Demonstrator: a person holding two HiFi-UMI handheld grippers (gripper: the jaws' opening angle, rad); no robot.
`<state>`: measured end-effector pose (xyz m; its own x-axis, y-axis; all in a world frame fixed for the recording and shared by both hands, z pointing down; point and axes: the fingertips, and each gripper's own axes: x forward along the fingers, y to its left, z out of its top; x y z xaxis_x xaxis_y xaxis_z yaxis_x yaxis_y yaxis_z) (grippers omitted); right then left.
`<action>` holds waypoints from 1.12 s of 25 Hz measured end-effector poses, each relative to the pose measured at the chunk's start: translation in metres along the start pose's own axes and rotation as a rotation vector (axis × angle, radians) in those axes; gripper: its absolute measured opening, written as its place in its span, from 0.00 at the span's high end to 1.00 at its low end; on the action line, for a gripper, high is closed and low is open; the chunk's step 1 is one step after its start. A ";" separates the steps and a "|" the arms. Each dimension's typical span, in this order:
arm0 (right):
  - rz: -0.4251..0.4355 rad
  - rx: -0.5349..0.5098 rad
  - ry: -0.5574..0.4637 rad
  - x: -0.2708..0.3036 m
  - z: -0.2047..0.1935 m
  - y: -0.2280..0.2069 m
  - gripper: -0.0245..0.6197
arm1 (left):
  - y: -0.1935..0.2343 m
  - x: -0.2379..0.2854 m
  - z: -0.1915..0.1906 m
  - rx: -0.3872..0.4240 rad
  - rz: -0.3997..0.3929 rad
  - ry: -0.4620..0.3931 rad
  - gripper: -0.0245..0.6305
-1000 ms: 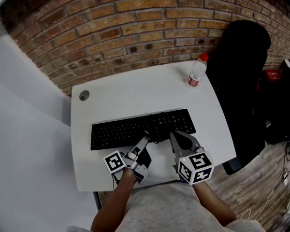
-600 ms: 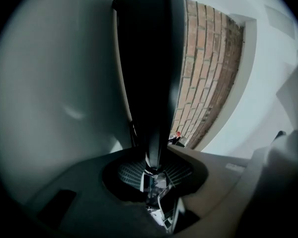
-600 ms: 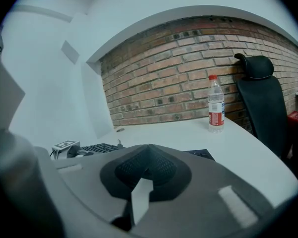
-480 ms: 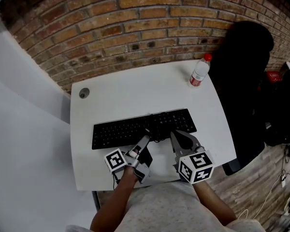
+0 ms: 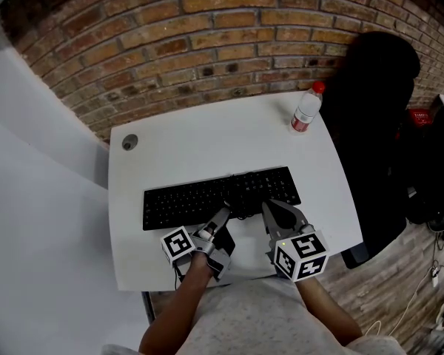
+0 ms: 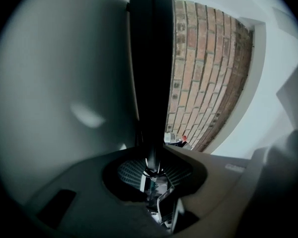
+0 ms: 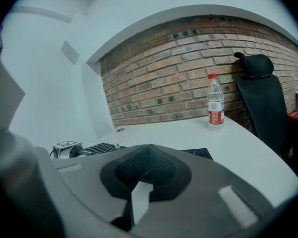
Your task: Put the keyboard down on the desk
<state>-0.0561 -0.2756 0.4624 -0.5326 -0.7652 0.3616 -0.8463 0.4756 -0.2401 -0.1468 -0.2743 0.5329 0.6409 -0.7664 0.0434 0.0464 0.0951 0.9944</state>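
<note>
The black keyboard point(image 5: 200, 198) lies flat across the white desk point(image 5: 207, 150). My left gripper point(image 5: 223, 214) is rolled on its side at the middle of the keyboard's near edge. In the left gripper view the keyboard point(image 6: 150, 58) is a dark band running into the left gripper point(image 6: 152, 171). Its jaws have just been closing and now pinch that edge. My right gripper point(image 5: 268, 207) rests just right of it at the same edge, shut with nothing between its fingers. In the right gripper view the right gripper point(image 7: 148, 148) hides part of the keyboard point(image 7: 97, 148).
A clear water bottle point(image 5: 305, 109) with a red cap stands at the desk's far right corner. A black office chair point(image 5: 374, 124) is right of the desk. A round cable grommet point(image 5: 129, 143) sits at the far left corner. A brick wall point(image 5: 207, 35) runs behind the desk.
Nothing has clearly moved. The keyboard stays flat on the desk with both grippers at its near edge. The head view has shifted very slightly.
</note>
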 end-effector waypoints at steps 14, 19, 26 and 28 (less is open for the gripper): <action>0.005 0.015 0.007 -0.002 -0.005 0.004 0.95 | 0.014 -0.003 0.008 -0.140 0.097 -0.116 0.62; 0.004 0.018 0.014 -0.005 -0.006 0.004 0.95 | 0.017 -0.005 0.009 -0.155 0.136 -0.146 0.61; 0.012 0.011 0.023 -0.008 -0.007 0.006 0.95 | 0.014 -0.006 0.010 -0.180 0.145 -0.175 0.52; 0.018 0.010 0.025 -0.009 -0.007 0.007 0.95 | 0.014 -0.007 0.010 -0.186 0.151 -0.183 0.50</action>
<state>-0.0568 -0.2626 0.4637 -0.5479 -0.7455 0.3795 -0.8365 0.4846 -0.2557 -0.1582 -0.2733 0.5478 0.5029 -0.8352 0.2227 0.1119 0.3184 0.9413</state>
